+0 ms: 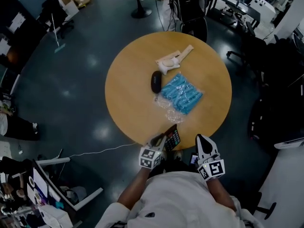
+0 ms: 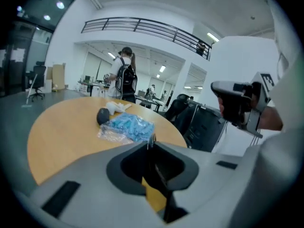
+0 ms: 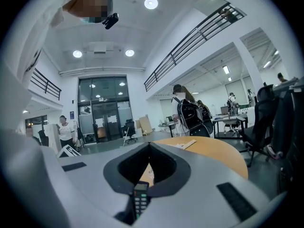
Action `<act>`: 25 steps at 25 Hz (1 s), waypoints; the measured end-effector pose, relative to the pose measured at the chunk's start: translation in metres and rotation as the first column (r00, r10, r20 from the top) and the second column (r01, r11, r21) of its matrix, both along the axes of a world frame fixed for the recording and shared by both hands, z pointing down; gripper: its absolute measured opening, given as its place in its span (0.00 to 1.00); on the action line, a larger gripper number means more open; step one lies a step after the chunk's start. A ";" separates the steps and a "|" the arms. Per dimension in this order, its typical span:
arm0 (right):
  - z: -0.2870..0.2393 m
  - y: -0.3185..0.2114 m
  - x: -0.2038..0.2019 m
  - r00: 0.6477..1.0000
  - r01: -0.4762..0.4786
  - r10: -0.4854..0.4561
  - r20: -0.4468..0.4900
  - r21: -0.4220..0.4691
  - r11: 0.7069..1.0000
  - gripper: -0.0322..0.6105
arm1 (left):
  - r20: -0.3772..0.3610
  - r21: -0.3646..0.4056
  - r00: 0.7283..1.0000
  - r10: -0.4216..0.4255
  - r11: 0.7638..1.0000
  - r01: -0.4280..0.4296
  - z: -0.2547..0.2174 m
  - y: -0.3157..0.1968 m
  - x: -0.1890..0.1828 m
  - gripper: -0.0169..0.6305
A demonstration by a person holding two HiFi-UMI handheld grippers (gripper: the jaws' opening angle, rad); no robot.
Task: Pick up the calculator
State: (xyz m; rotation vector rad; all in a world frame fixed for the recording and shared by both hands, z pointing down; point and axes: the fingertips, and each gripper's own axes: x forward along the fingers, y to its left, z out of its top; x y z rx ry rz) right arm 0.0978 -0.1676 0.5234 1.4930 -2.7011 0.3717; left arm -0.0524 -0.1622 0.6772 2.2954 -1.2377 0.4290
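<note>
- Nearest the person, the left gripper [image 1: 160, 141] is clamped on the calculator [image 1: 172, 137]. Its own view shows a dark slab edge-on between the jaws.
- The calculator sits at the near rim of the tabletop [image 1: 128, 99], just right of the left gripper's tips. Its long axis points away from the person and leans rightward. It appears raised, so the lift is judged under way.
- The right gripper [image 1: 203, 142] stands apart to the right, tips pressed together. A narrow keypad [image 3: 139, 199] shows low in its opening, with no grip on it evident.
- At mid-tabletop lie a dark oval object [image 1: 156, 81], a blue packet [image 1: 181, 93] and a pale object [image 1: 172, 61], all well apart from the calculator.
- Beyond the round wooden tabletop are a dark glossy floor [image 1: 71, 80] and office chairs [image 1: 192, 4].
</note>
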 end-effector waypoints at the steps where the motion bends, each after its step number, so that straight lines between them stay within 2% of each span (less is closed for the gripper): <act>1: -0.003 0.003 -0.003 1.000 0.007 -0.007 -0.002 0.008 1.000 0.07 | 0.003 0.033 1.000 -0.028 0.999 0.028 -0.017 0.005 -0.006 0.10; 5: -0.012 0.012 -0.010 0.999 0.034 -0.033 -0.010 0.035 0.999 0.07 | -0.014 0.147 0.997 -0.070 0.986 0.071 -0.082 0.020 -0.014 0.10; 11: -0.019 0.015 -0.009 0.999 0.035 -0.034 -0.031 0.042 0.999 0.07 | -0.073 0.226 0.995 -0.071 0.970 0.086 -0.143 0.036 -0.006 0.10; 16: -0.019 0.014 -0.001 0.999 0.016 -0.015 -0.031 0.039 0.999 0.07 | -0.105 0.261 0.992 -0.067 0.961 0.093 -0.163 0.043 -0.003 0.10; 25: -0.021 0.017 -0.001 0.999 0.021 -0.019 -0.036 0.047 0.999 0.07 | -0.135 0.279 0.988 -0.076 0.954 0.112 -0.174 0.049 -0.005 0.10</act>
